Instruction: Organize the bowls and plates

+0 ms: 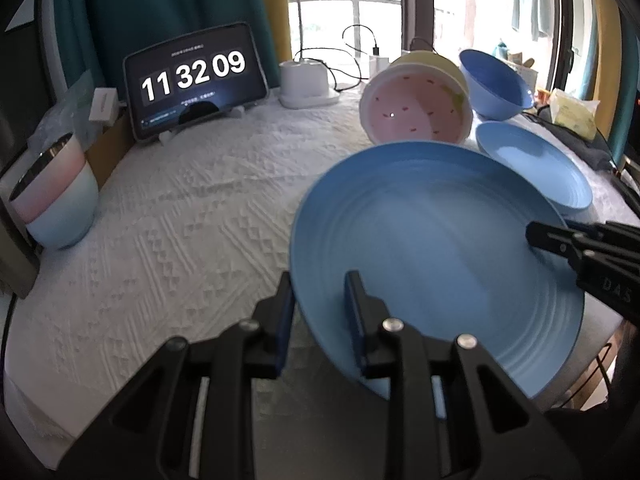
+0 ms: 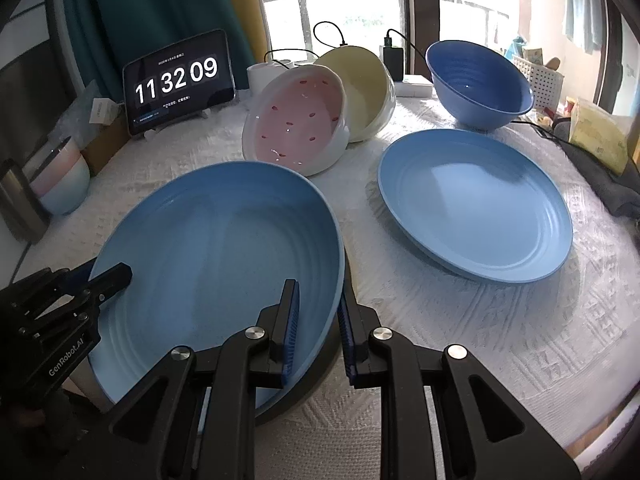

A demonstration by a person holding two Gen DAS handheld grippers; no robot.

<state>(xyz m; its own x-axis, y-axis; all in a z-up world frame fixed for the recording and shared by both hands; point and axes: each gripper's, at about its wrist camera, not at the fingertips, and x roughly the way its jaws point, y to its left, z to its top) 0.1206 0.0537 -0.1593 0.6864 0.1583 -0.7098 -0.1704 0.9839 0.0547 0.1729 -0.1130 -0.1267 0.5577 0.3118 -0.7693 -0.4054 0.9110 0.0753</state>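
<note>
A large light-blue plate (image 1: 432, 248) (image 2: 216, 256) is held tilted above the white tablecloth by both grippers. My left gripper (image 1: 320, 300) straddles its left rim, shut on it; it shows in the right wrist view (image 2: 108, 276). My right gripper (image 2: 318, 312) straddles the right rim, shut on it; it shows in the left wrist view (image 1: 544, 236). A second blue plate (image 2: 476, 204) (image 1: 536, 164) lies flat to the right. Behind lie a tipped pink-and-white bowl (image 2: 300, 128) (image 1: 416, 108), a yellow bowl (image 2: 364, 80), and a tilted dark-blue bowl (image 2: 480, 80) (image 1: 496, 80).
A tablet clock (image 1: 196, 76) stands at the back left. Stacked pastel bowls (image 1: 56, 192) sit at the left edge beside a metal flask (image 2: 16, 204). A white charger box (image 1: 308, 84), cables, a basket (image 2: 540, 76) and a yellow packet (image 2: 600, 136) line the back and right.
</note>
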